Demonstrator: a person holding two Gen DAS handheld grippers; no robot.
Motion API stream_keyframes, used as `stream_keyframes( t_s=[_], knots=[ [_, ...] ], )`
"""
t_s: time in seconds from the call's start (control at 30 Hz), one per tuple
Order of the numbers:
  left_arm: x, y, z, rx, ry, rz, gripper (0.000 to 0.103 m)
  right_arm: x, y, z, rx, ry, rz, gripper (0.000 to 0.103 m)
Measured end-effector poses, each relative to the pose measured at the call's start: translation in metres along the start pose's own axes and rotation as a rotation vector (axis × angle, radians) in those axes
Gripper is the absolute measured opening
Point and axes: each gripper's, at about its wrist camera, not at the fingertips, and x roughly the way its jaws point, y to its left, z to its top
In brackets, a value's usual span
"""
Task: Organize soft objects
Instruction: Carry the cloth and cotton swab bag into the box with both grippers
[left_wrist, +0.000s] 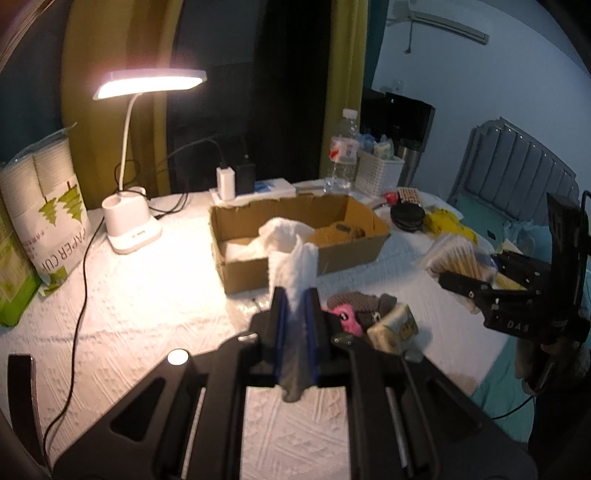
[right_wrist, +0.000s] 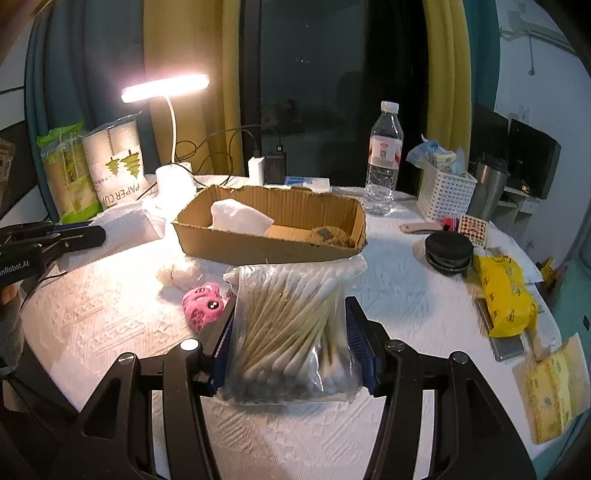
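Note:
My left gripper (left_wrist: 295, 300) is shut on a white cloth (left_wrist: 295, 266) that sticks up past the fingertips and hangs out behind them, above the table in front of the cardboard box (left_wrist: 240, 266). From the right wrist view the left gripper (right_wrist: 92, 233) shows at the far left with the cloth (right_wrist: 125, 221). My right gripper (right_wrist: 290, 310) is shut on a clear bag of cotton swabs (right_wrist: 291, 325), held off the table near the box (right_wrist: 269, 248). The box holds a white soft wad (right_wrist: 240, 218) and a brown fuzzy item (right_wrist: 325, 236). A pink plush toy (right_wrist: 203, 304) lies on the table.
A lit desk lamp (right_wrist: 173, 177), paper cups (right_wrist: 118, 166), a water bottle (right_wrist: 384, 158) and a white basket (right_wrist: 445, 192) stand behind the box. A black round case (right_wrist: 448, 251), yellow packet (right_wrist: 506, 295) and tissue pack (right_wrist: 554, 391) lie at the right. A grey knit piece (left_wrist: 358, 299) sits beside the toy.

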Motion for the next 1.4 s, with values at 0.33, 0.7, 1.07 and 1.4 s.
stream_keyframes(
  t_s=[0.33, 0.7, 1.07, 1.4],
  knots=[
    [0.01, 0.009, 0.022, -0.012, -0.028, 0.003, 0.01, 0.011, -0.005, 0.02, -0.012, -0.01, 0.0, 0.058],
    [0.03, 0.009, 0.044, -0.01, -0.032, 0.002, 0.01, 0.032, -0.013, 0.04, -0.009, -0.017, 0.018, 0.058],
    [0.046, 0.013, 0.063, -0.021, -0.062, 0.016, 0.01, 0.051, -0.018, 0.059, -0.009, -0.031, 0.047, 0.058],
    [0.072, 0.022, 0.074, -0.033, -0.075, 0.044, 0.01, 0.076, -0.022, 0.074, 0.009, -0.041, 0.075, 0.058]
  ],
)
